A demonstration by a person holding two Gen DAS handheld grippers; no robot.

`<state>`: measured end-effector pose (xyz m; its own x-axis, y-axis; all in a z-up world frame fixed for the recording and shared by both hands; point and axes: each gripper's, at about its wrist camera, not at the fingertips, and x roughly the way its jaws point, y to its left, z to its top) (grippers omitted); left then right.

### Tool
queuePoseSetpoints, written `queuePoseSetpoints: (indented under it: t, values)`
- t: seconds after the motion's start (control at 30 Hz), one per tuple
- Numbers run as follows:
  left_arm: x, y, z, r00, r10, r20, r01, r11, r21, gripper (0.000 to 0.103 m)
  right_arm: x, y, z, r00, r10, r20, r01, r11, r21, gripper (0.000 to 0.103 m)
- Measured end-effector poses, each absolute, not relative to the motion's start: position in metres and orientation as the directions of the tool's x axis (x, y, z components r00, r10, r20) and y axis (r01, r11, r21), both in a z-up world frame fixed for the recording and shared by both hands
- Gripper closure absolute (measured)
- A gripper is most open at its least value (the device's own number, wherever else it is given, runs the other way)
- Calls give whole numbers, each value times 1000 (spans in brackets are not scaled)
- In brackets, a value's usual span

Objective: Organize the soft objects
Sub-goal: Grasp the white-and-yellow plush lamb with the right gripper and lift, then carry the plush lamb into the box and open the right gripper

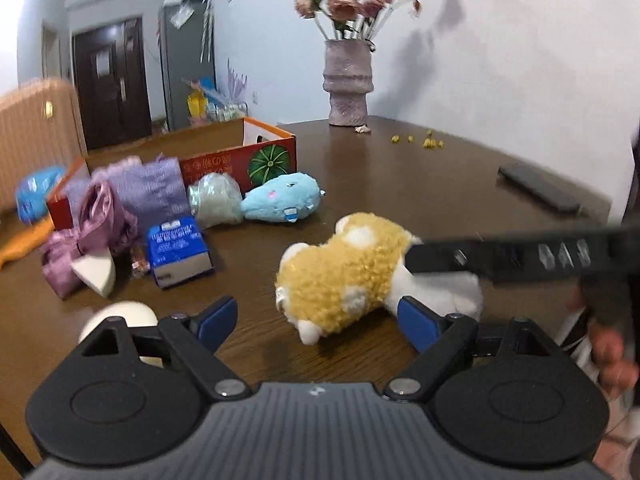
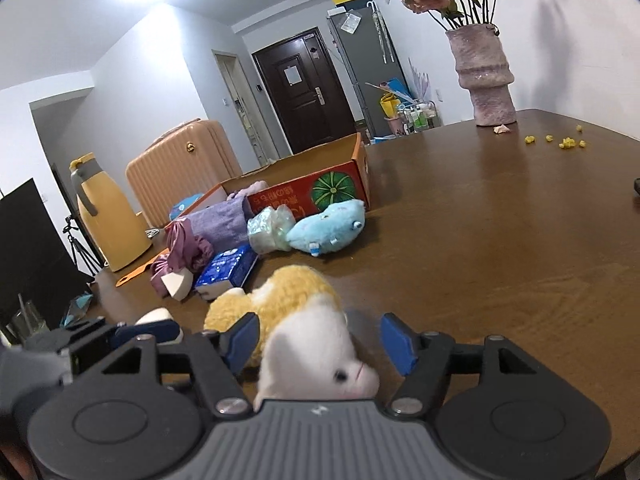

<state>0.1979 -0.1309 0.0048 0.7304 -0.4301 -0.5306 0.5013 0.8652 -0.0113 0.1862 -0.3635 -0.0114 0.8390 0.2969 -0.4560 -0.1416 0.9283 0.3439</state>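
Spreading across the view, a dark wooden surface (image 2: 500,220) carries a pink vase (image 2: 486,76) of faded roses at the far right and a red carton (image 2: 308,194) printed with a watermelon; its writing is unreadable. A yellow-and-white plush (image 2: 280,300) lies near, head between the right gripper (image 2: 320,344)'s half-open fingers, unpinched. The left gripper (image 1: 316,320) stands wide, empty.

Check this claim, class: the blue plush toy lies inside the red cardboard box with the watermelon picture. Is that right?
Not quite. The blue plush toy lies on the table, outside the red cardboard box, against its front wall below the watermelon picture. The right wrist view shows this.
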Motion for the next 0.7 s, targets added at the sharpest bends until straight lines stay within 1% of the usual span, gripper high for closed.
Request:
queuePoseSetpoints:
  t: [0.03,0.1,0.13,0.17,0.23,0.33,0.37,0.43,0.6,0.7]
  values:
    - [202,-126,6,721,-441,-535,495,867,-49,16,184,-364,-12,838,303,-455,-147,927,346,37]
    - [209,-125,5,707,-447,-548,491,868,-76,23,181,-365,-14,836,318,-446,-159,920,358,37]
    - [210,-126,4,711,-446,-544,486,871,-78,30,181,-366,-16,835,325,-444,-163,917,365,37]
    - [212,-127,3,704,-453,-547,494,866,-81,36,183,-365,-18,832,322,-452,-162,920,358,38]
    - [216,-128,2,686,-482,-544,516,850,-104,39,186,-365,-23,829,295,-475,-143,933,329,38]
    - [227,-127,-2,648,-516,-560,523,836,-165,50,188,-368,-27,818,326,-473,-162,921,354,44]
    - [229,-128,-3,644,-520,-561,521,835,-175,50,188,-368,-28,812,343,-472,-180,917,356,47]
    - [232,-128,-4,646,-526,-553,525,832,-179,51,189,-366,-28,813,338,-473,-186,922,339,49]
    - [236,-129,-4,647,-536,-543,524,829,-195,54,195,-368,-26,799,360,-482,-201,915,350,58]
    - [241,-124,12,657,-555,-511,526,822,-217,55,194,-366,-12,813,359,-458,-218,918,333,59]
